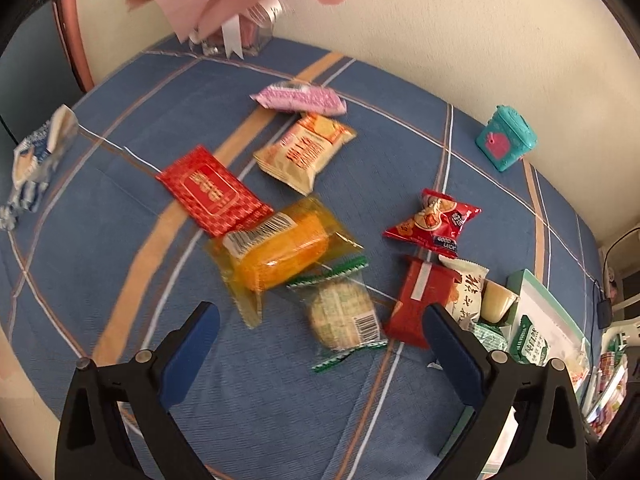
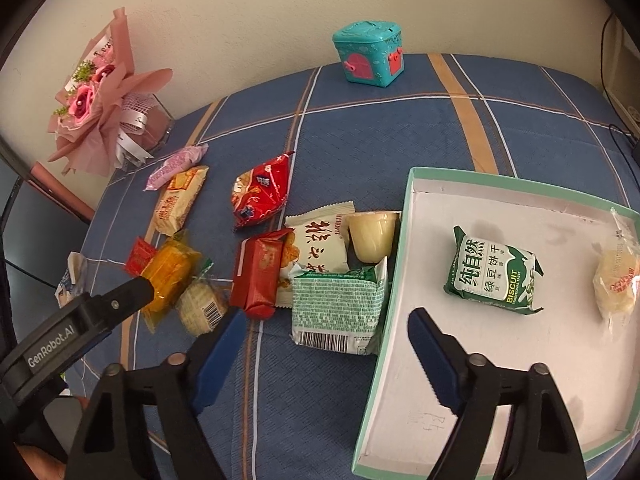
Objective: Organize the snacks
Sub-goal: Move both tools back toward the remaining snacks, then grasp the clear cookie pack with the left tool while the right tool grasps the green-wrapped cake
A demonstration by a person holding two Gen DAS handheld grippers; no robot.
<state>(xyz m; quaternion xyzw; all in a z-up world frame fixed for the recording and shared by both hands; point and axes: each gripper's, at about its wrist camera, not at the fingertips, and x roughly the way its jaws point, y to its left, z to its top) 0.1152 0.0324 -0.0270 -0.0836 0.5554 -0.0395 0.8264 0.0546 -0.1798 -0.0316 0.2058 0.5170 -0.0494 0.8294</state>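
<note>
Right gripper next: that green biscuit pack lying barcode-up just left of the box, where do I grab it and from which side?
Probably from above, across its short width. The green biscuit pack lies flat on the blue cloth, barcode end nearest the right gripper, whose jaws stand open and empty. Its right edge sits against the box wall and the pudding cup crowds the far end, so take the freer near half.
</note>
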